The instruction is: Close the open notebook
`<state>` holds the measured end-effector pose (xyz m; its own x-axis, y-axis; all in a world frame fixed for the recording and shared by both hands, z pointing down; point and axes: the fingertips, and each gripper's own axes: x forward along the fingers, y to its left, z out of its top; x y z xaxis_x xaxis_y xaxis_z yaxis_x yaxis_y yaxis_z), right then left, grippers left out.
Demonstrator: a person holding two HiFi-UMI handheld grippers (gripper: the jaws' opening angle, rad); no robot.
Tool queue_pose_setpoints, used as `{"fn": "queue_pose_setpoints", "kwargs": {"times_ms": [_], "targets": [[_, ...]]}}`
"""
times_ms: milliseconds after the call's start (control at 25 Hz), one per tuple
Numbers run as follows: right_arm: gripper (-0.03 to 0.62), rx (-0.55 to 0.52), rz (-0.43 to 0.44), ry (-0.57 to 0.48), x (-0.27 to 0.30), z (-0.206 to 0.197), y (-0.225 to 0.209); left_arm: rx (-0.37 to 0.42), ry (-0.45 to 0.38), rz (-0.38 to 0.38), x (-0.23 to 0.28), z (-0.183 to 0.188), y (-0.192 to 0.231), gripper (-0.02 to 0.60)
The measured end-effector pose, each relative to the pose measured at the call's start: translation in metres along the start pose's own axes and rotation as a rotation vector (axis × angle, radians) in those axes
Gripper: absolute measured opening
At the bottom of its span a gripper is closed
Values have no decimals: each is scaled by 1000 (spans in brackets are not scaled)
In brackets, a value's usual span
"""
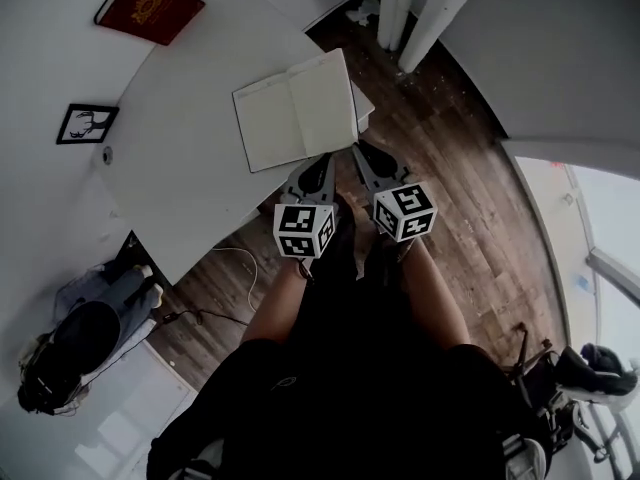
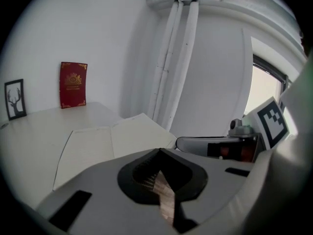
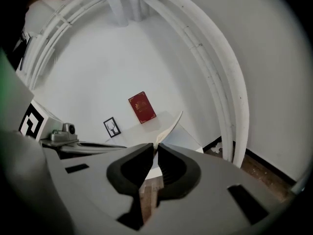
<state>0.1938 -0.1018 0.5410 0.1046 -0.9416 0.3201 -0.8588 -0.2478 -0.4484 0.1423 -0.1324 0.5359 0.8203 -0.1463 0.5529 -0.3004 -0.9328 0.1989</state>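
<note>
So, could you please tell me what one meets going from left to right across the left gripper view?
Deer picture → red book → open notebook → white pipes → window.

The notebook (image 1: 295,110) lies on the table (image 1: 190,183) by its edge.

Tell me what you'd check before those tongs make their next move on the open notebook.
1. Grip: right tongs shut on the right-hand leaf of the notebook: ok.
2. Leaf raised off the table: ok.
3. The left page is free of clutter: ok.
4. Spare hand: left tongs shut, nothing between them: ok.
5. One sheet or whole cover pinched: cannot tell.
6. The red book and framed picture stand away from the notebook: ok.
</note>
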Motion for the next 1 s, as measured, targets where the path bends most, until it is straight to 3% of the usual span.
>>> {"fn": "queue_pose_setpoints", "kwargs": {"times_ms": [320, 1000], "targets": [[46, -170, 38, 54, 3, 22, 30, -45, -76, 74, -18, 21, 21, 3], [46, -437, 196, 122, 29, 38, 105, -156, -156, 207, -65, 12, 69, 3]]}}
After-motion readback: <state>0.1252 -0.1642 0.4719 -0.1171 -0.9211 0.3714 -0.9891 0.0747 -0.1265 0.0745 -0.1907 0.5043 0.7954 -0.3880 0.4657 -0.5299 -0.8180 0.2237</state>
